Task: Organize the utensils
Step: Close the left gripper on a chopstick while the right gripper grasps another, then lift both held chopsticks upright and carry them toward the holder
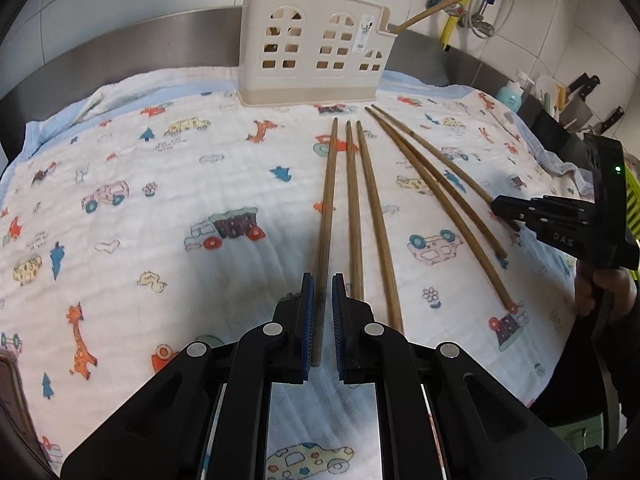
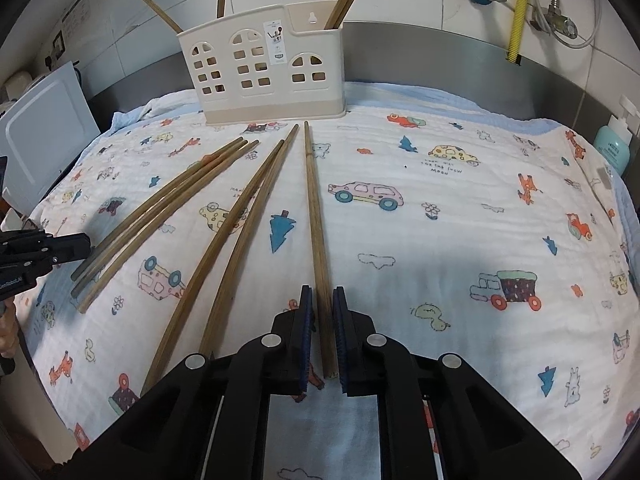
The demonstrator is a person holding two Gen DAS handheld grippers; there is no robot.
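Observation:
Several long wooden chopsticks lie lengthwise on a cartoon-print cloth (image 1: 160,208). My left gripper (image 1: 322,280) is shut on the near end of the leftmost chopstick (image 1: 329,200) of a group of three; it also shows at the left edge of the right wrist view (image 2: 82,246). My right gripper (image 2: 321,292) is shut on the near end of the rightmost chopstick (image 2: 314,200), which lies apart from the others. That gripper appears at the right of the left wrist view (image 1: 500,206). A cream holder (image 1: 316,48) (image 2: 256,68) with window cut-outs stands at the cloth's far edge, with chopsticks upright in it.
A pair of chopsticks (image 2: 240,220) lies between the two held ones. A steel backsplash and a tiled wall with pipes rise behind the holder. A teal bottle (image 2: 614,148) and knives (image 1: 584,88) sit at the far right, a white board (image 2: 44,140) at the left.

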